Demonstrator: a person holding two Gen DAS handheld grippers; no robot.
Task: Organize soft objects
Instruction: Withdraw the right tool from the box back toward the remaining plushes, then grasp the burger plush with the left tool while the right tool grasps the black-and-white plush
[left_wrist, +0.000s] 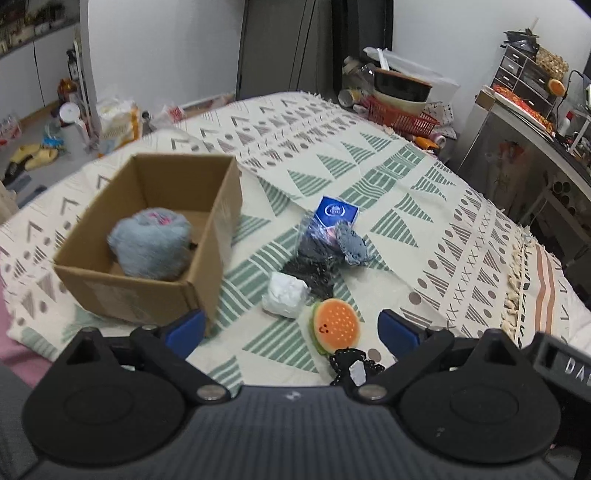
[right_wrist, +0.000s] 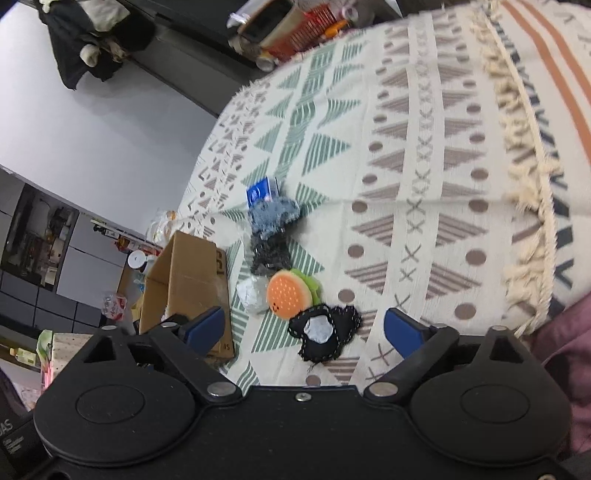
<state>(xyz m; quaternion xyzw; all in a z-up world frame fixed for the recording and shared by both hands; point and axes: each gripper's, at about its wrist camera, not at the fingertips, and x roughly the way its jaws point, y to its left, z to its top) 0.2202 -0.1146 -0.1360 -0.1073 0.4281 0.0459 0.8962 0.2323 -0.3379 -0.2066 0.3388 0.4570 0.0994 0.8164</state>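
Black, white-stitched fabric patch (right_wrist: 324, 334) lies just ahead of the right gripper (right_wrist: 303, 328), centred between its wide-apart, empty blue pads, long axis across the gap. Left gripper (left_wrist: 291, 326), also spread and empty, has it off to its right, so the right is nearer.

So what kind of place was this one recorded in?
Probably a lived-in bedroom: a bed under a patterned blanket, slippers on the floor, and a cluttered drawer unit by the wall.
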